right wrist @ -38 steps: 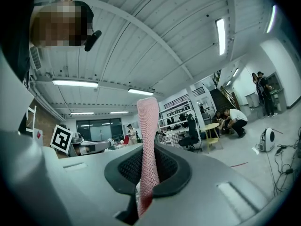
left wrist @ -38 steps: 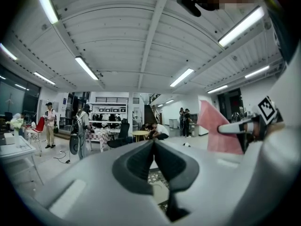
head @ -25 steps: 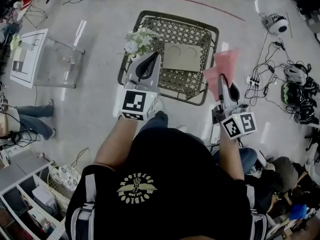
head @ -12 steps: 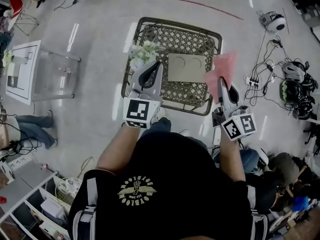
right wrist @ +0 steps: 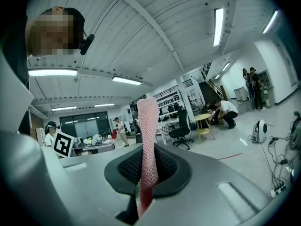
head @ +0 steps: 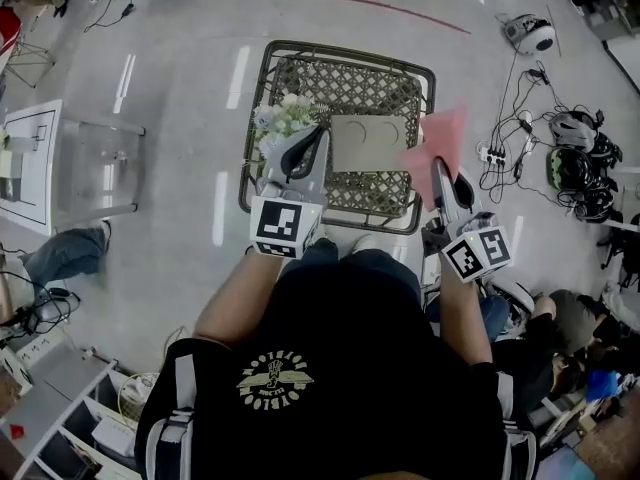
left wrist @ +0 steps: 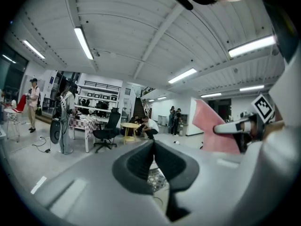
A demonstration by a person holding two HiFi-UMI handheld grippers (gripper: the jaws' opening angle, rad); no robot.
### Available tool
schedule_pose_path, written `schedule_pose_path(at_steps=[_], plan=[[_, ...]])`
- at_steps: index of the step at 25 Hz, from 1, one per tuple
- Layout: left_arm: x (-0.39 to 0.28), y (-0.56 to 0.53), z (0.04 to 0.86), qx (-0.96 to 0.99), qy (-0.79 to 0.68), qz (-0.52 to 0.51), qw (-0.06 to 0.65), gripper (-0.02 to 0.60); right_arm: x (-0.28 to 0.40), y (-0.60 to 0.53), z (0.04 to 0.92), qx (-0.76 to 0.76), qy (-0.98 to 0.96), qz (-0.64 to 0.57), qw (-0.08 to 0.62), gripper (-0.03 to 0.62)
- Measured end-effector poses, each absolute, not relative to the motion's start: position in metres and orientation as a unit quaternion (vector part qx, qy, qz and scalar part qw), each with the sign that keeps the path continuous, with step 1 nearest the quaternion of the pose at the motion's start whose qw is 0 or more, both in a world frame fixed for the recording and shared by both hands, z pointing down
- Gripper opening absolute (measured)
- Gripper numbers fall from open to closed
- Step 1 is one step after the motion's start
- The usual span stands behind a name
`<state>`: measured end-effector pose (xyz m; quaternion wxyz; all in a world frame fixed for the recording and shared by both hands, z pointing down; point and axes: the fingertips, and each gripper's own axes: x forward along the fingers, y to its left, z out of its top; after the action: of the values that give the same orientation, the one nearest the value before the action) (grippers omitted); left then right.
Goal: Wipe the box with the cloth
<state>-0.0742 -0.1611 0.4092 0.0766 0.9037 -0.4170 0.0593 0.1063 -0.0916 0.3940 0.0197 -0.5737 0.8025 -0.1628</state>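
So on the left of the lattice worktop (head: 350, 50) there's a bunch of white flowers (head: 283, 118), and the left claw (head: 316, 140) hangs right by them. Its jaws are pressed together with nothing in them, so it's basically just along for the ride. The box (head: 368, 140) lies flat in the middle of the worktop, brown, top face up, nothing touching it as far as I can see. To the right of it, the pink cloth (head: 440, 138) is pinched in the right claw (head: 438, 171) and sticks up above the jaws, near the box's right edge but not on it. So my read: cloth's in hand, but the wiping itself is all left to do.
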Motion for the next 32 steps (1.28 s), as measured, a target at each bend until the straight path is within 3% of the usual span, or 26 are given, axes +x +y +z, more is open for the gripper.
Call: schedule_pose_path(at_steps=[16,24,32], plan=[[-0.056,-0.184,0.399,0.881,-0.463,0.065,0.068,0.0,0.156,-0.125,0.381,-0.55,0.821,-0.148,0.023,0.017],[-0.026,-0.189,0.404,0.858,-0.502,0.085,0.069,0.0,0.179,-0.152,0.407,-0.488,0.853,-0.186,0.025,0.017],[-0.03,-0.184,0.428,0.845,-0.516,0.114,0.084,0.0,0.159,-0.178,0.464,-0.446,0.86,-0.249,0.011,0.017]])
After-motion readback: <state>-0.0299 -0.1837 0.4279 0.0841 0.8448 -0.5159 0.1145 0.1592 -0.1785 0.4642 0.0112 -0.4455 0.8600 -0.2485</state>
